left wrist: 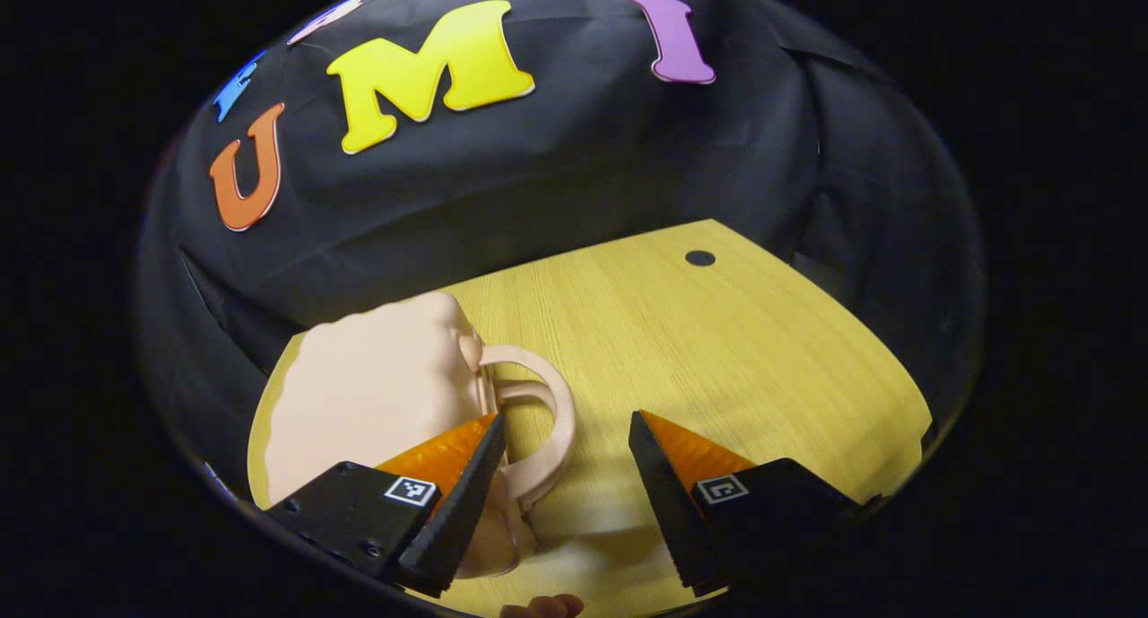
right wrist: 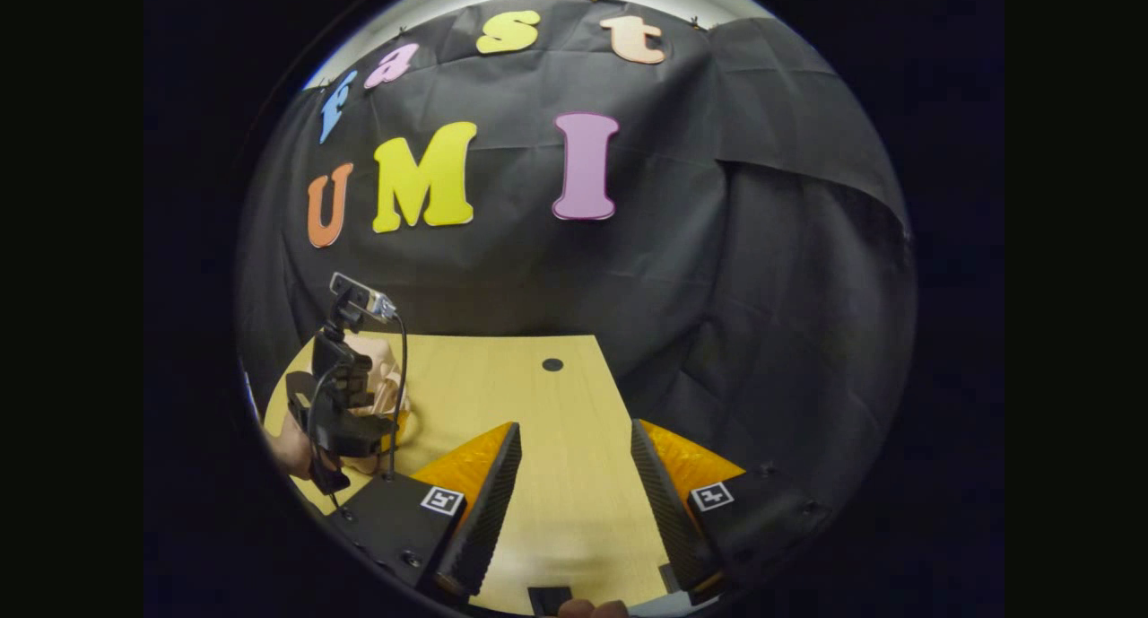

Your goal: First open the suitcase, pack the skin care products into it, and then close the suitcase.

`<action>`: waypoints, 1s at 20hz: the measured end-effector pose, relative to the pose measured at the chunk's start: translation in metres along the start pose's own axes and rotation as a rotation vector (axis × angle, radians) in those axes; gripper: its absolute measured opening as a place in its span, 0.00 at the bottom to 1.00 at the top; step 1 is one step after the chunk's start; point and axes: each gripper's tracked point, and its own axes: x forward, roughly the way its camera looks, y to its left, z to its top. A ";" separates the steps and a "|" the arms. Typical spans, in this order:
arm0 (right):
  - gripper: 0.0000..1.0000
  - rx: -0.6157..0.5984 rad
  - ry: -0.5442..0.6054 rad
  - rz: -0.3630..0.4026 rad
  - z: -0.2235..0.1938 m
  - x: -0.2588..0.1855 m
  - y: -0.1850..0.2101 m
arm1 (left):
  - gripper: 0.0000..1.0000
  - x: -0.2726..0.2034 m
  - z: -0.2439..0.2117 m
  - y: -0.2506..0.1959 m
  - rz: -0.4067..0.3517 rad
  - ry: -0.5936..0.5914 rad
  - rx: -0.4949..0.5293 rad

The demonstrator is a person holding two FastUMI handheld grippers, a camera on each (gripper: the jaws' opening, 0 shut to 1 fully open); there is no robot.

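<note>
From my left gripper view, the suitcase [left wrist: 377, 403] is a small pale pink case lying on the wooden table [left wrist: 735, 349] at the near left. Its looped handle [left wrist: 547, 412] points right, toward the middle of the table, so its long axis seems to run left to right. It looks shut, and I cannot see anything inside it. I can read no brand or label on it. My left gripper [left wrist: 565, 501] has its fingers spread wide, with the handle loop lying just beside the left finger; nothing is pinched. In the right gripper view, my right gripper [right wrist: 574, 501] is also spread apart over bare tabletop, well right of the case.
</note>
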 end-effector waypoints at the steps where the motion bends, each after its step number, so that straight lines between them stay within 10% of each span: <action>1: 0.73 -0.008 -0.008 0.022 0.006 0.001 0.014 | 0.90 -0.014 0.015 0.008 0.000 -0.054 0.003; 14: 0.75 0.016 -0.363 0.245 0.174 -0.012 0.195 | 0.99 -0.194 0.159 0.176 0.137 -0.564 -0.296; 20: 0.80 -0.010 -0.510 0.160 0.194 -0.040 0.207 | 0.98 -0.228 0.156 0.199 0.208 -0.613 -0.309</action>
